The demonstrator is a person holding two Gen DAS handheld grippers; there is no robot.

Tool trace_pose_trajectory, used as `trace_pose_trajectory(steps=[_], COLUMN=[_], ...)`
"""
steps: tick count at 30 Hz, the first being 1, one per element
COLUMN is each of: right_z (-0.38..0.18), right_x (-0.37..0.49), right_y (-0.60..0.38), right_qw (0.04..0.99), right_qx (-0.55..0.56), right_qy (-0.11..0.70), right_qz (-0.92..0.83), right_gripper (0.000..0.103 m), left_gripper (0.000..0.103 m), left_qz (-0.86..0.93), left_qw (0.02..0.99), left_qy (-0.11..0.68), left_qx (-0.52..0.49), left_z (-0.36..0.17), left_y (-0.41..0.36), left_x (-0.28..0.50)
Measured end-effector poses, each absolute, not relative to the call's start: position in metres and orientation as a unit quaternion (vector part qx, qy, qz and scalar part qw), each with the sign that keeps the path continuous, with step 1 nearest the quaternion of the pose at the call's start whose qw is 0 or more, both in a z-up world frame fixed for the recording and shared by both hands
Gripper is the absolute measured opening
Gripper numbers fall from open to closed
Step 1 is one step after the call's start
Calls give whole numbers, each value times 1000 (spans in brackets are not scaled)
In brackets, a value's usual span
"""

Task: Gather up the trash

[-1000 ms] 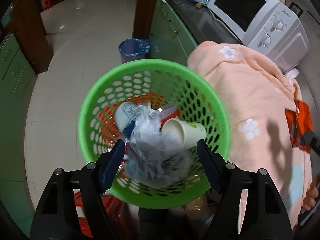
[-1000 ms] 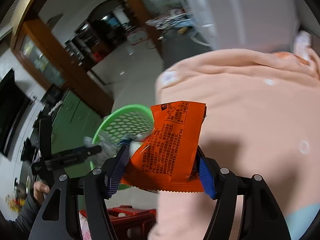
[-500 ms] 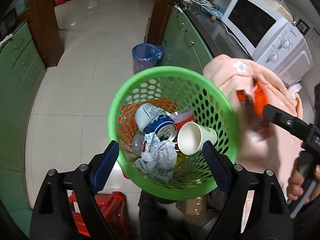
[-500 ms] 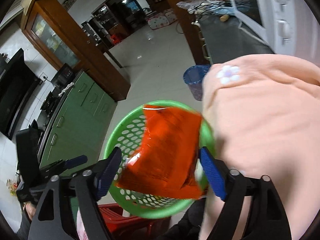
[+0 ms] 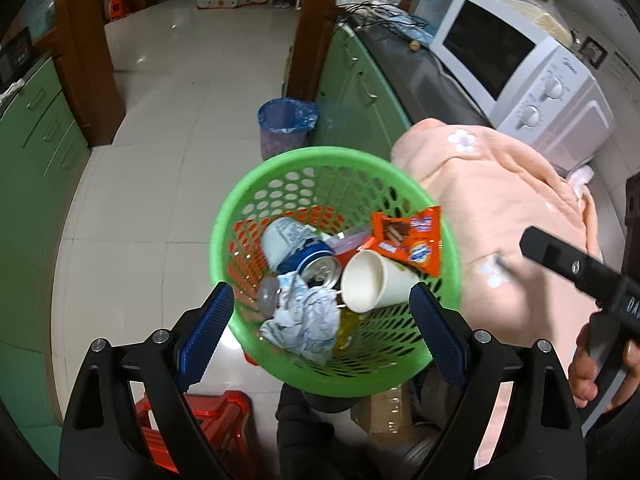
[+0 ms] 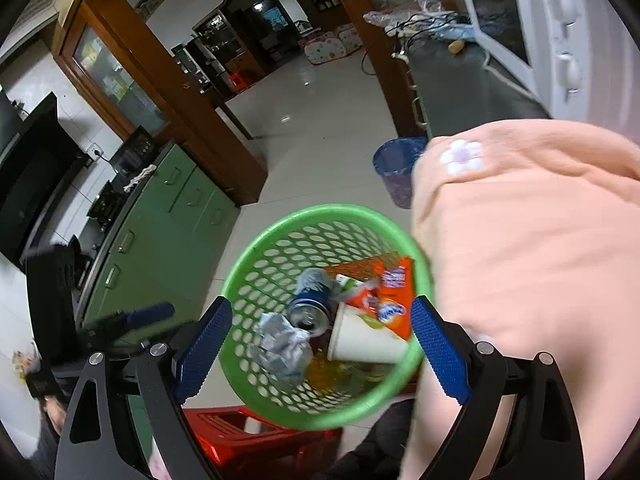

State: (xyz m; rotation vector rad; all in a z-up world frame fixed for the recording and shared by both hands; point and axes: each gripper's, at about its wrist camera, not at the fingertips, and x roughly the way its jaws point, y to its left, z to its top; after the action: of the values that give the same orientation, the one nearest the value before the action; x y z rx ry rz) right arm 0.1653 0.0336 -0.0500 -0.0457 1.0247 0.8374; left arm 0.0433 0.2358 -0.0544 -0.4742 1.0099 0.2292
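Left wrist view: the left gripper (image 5: pixel 320 330) hangs above the green basket (image 5: pixel 240 216), jaws spread wide with nothing pinched, having just been opening; inside lie a crumpled tissue (image 5: pixel 304 320), a drink can (image 5: pixel 308 258), a paper cup (image 5: pixel 372 280) on its side and an orange snack wrapper (image 5: pixel 412 240) against the far wall; a second ago the tissue hung between these jaws above the basket, and the wrapper was out on the peach cloth (image 5: pixel 500 208); no loose rubbish shows on the cloth now.

Right wrist view: the right gripper (image 6: pixel 320 350) stands over the same basket (image 6: pixel 256 248), jaws wide apart and empty, having just been opening; the wrapper (image 6: pixel 392 300), clamped between them a second ago, rests inside beside the cup (image 6: pixel 360 340); judged near complete, though the far counter's clutter cannot be assessed.
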Motion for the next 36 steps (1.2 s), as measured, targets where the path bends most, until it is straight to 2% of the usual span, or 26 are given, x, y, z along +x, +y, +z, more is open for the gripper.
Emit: trace_pose_trajectory(steps=[12,18,22,36], right_z=[-26,-20,-17,0], right_x=[141,127,120,83], right_y=[-47,-94,-124,-201], right_qw=[841,861,870,894], right_qx=[-51,-37,-23,5], right_qy=[450,446,446,429], right_qz=[297,241,209,126], right_gripper=[88,87,87,88], left_gripper=[90,91,96,96], left_qz=[66,32,9,-49], left_qw=[867,876,882,895], left_qy=[464,460,454,438], left_qx=[-168,-140,-126,-66], left_z=[-18,-3,6,31], left_y=[183,142,112,30], left_x=[59,73,80,89])
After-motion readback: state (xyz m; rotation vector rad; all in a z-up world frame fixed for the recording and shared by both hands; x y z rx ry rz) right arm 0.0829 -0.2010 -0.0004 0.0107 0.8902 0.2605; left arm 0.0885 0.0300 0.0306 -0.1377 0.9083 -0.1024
